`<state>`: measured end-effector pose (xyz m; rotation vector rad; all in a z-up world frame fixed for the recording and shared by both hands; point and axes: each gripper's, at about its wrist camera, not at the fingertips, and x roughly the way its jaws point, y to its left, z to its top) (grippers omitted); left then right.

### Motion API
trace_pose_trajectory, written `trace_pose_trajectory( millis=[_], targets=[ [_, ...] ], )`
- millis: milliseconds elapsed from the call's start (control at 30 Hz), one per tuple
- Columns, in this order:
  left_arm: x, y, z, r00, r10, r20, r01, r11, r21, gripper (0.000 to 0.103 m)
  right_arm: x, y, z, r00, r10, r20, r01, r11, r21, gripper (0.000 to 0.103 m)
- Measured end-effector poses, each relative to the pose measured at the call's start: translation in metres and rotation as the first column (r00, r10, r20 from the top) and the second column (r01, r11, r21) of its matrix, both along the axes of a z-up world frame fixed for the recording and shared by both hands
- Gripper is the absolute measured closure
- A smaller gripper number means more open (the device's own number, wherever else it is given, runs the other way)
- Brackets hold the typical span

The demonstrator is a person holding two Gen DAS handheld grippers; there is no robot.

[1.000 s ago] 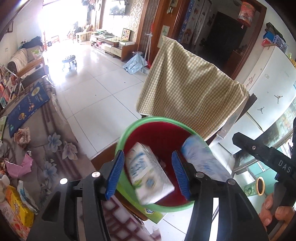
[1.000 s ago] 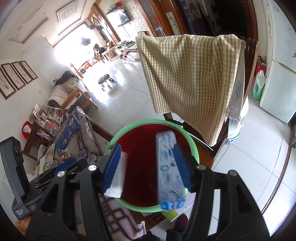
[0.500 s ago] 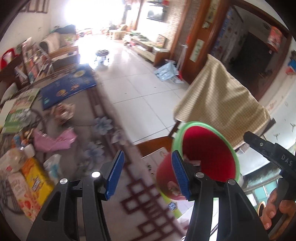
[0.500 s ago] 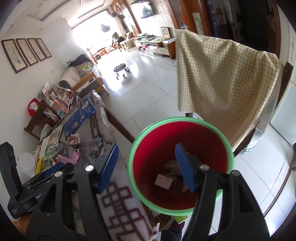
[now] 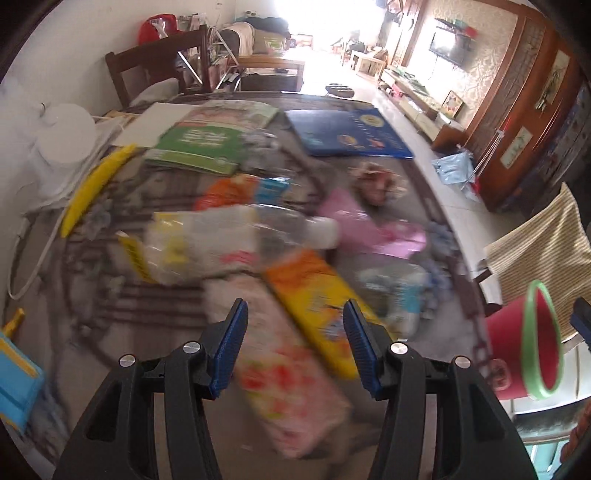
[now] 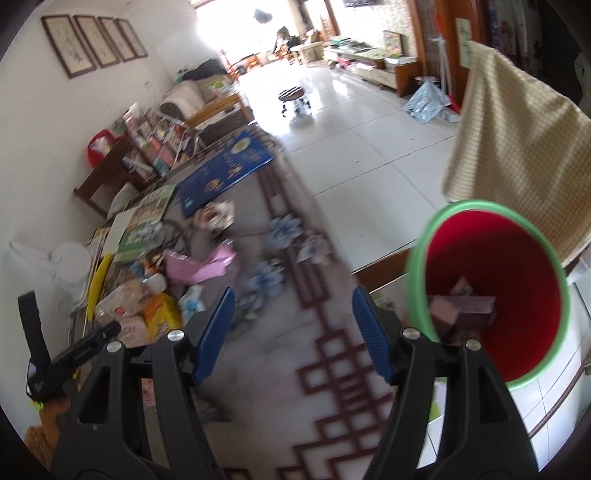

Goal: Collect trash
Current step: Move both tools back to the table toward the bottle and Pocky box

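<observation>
1. Left gripper (image 5: 293, 341): jaws spread, empty; yellow packet (image 5: 314, 295) and floral packet (image 5: 288, 380) lie blurred between fingers, lower centre.
2. Right gripper (image 6: 291, 332): jaws just opening, empty; red bin (image 6: 495, 266) at right, beyond right finger.

Daylight glare from far windows (image 5: 310, 33); table clutter motion-blurred; fisheye bending, dark corners.

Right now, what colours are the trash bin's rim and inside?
The bin has a green rim and red inside, clearest in the right wrist view.
</observation>
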<state>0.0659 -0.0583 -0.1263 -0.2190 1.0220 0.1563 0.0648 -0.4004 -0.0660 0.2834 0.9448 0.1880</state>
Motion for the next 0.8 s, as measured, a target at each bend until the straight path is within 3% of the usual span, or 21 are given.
trace_pose_trajectory(
  millis=[67, 167, 333, 400, 500, 567, 667, 800],
  targets=[
    [0.008, 0.022, -0.001, 0.998, -0.062, -0.02, 0.063, 0.997, 0.043, 0.049, -0.002, 0.03, -0.005, 0.999, 0.043, -0.016, -0.043, 0.999, 0.002, 0.035],
    [0.027, 0.041, -0.004, 0.977, -0.203, -0.071, 0.212, 0.965, 0.154, 0.049, -0.006, 0.067, -0.014, 0.995, 0.092, -0.043, -0.091, 0.996, 0.017, 0.033],
    [0.057, 0.052, -0.014, 0.909, -0.388, -0.154, 0.413, 0.891, 0.189, 0.046, -0.019, 0.14, -0.041, 0.969, 0.208, -0.132, -0.207, 0.978, 0.019, 0.031],
    [0.064, 0.044, -0.019, 0.875, -0.443, -0.194, 0.479, 0.849, 0.221, 0.044, -0.026, 0.168, -0.057, 0.949, 0.255, -0.187, -0.257, 0.966, 0.01, 0.029],
    [0.074, 0.035, -0.026, 0.814, -0.531, -0.236, 0.577, 0.789, 0.211, 0.043, -0.034, 0.204, -0.077, 0.909, 0.318, -0.269, -0.333, 0.943, -0.011, 0.022],
    [0.076, 0.032, -0.031, 0.791, -0.556, -0.257, 0.608, 0.763, 0.218, 0.039, -0.036, 0.219, -0.084, 0.893, 0.341, -0.295, -0.361, 0.932, -0.015, 0.02],
    [0.08, 0.033, -0.037, 0.768, -0.579, -0.272, 0.634, 0.746, 0.203, 0.039, -0.036, 0.239, -0.087, 0.878, 0.362, -0.312, -0.395, 0.918, -0.047, 0.017],
    [0.084, 0.039, -0.046, 0.762, -0.588, -0.271, 0.638, 0.753, 0.159, 0.038, -0.028, 0.258, -0.092, 0.866, 0.372, -0.334, -0.419, 0.905, -0.078, 0.015]
  ],
)
